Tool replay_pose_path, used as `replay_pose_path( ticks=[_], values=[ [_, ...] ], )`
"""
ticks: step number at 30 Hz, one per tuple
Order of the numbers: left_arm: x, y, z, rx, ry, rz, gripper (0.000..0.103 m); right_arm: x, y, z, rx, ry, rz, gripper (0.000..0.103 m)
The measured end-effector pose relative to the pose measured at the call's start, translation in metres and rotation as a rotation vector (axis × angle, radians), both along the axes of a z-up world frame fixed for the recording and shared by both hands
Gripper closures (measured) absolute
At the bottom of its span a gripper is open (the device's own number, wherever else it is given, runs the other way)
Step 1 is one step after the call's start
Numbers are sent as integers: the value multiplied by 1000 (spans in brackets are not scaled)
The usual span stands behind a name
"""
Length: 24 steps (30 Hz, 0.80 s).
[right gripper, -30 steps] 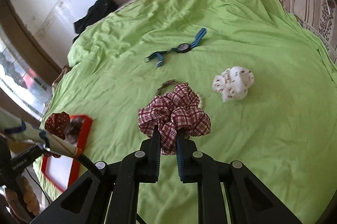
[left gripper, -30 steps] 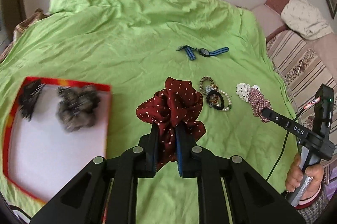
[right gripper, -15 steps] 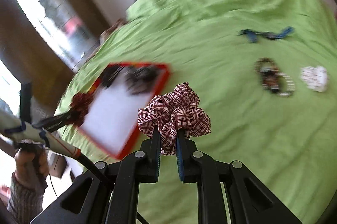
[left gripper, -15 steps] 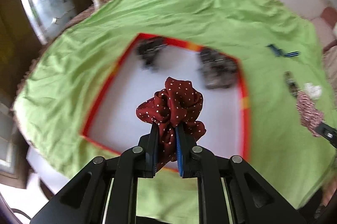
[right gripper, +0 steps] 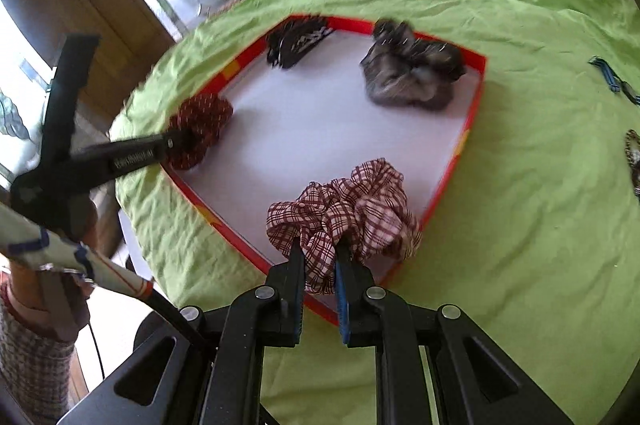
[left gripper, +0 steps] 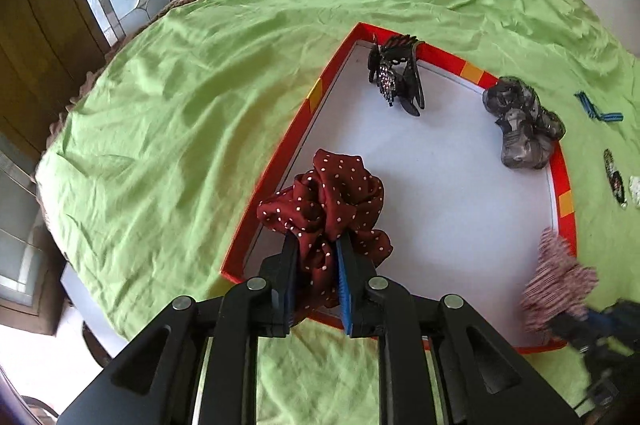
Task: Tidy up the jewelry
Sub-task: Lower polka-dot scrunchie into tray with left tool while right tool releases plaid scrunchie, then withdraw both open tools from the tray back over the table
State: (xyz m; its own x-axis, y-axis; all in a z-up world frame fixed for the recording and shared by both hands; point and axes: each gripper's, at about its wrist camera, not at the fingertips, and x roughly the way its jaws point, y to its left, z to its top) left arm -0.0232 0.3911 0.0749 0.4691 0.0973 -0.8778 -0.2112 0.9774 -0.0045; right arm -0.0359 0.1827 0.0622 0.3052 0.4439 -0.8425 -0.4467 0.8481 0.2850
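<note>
Two scrunchies to set down, one per tool. See the left gripper (left gripper: 318,245) with jaws just opening a little, the red dotted scrunchie (left gripper: 328,193) between them and filling the gap, hanging over the left rim of the red-edged box (left gripper: 280,153). Shift inward over the white floor before letting go fully, or risk a spill onto the green sheet (left gripper: 160,125). Leave the right gripper (right gripper: 320,253) clamped on the checked scrunchie (right gripper: 344,209) above the box's near corner; lower, then release clear of the grey scrunchie (left gripper: 520,129) and black claw clip (left gripper: 396,73).
</note>
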Motion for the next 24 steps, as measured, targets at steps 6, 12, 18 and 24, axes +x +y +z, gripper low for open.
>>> replay_pose_path(
  ticks=[6, 12, 18, 24],
  values=[
    [-8, 11, 7, -110, -40, 36, 73, -4, 4, -2, -2, -4, 20, 68],
    [-28, 24, 33, -208, -131, 102, 46, -15, -9, 22, 25, -64, 11, 49],
    [-51, 7, 57, -177, -177, 107, 37, -34, -47, 37, 51, -93, -26, 45],
    [-66, -56, 79, -105, -224, 2, 21, -58, -113, 31, 35, -94, -136, 45]
  ],
)
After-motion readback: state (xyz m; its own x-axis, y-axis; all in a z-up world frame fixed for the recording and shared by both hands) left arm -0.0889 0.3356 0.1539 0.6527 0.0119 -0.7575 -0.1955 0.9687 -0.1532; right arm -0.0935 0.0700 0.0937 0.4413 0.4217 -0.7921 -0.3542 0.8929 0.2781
